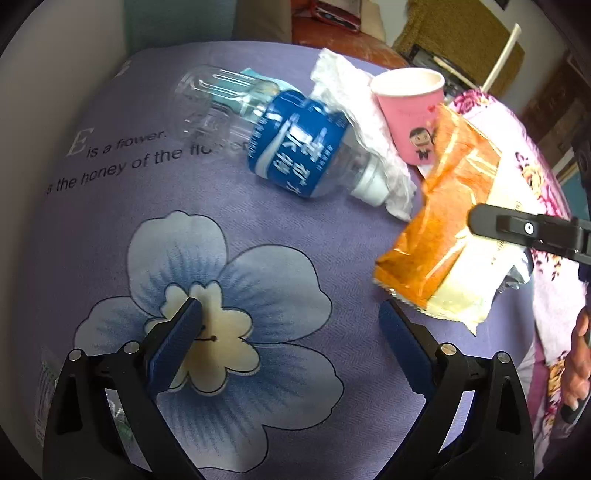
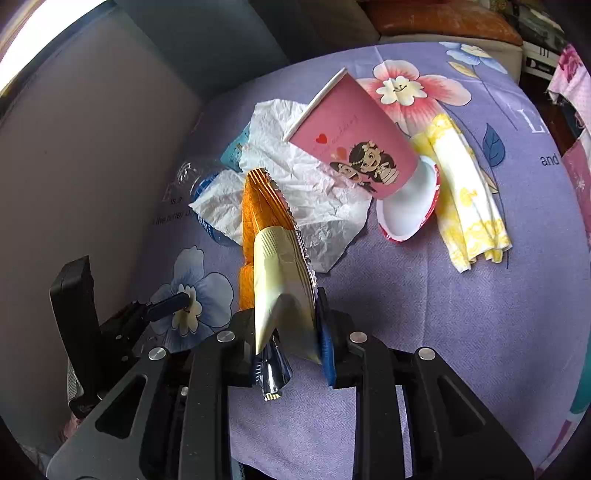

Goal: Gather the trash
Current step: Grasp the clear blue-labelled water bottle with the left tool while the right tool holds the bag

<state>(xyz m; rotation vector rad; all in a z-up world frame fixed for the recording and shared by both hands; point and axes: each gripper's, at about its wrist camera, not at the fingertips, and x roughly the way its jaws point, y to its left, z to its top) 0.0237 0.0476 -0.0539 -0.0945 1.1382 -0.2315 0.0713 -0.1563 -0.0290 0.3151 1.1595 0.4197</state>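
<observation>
Upright pink paper cup (image 1: 410, 110), plastic bottle (image 1: 273, 136) lying beside it

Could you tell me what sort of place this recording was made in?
Probably a home, likely a bedroom or living room: the trash lies on a purple flowered bedsheet, with a floral cloth beside it and a cushioned seat behind.

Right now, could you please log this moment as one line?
right gripper: shut on orange wrapper | left gripper: open, empty | bottle, pink cup: on bedspread
</observation>
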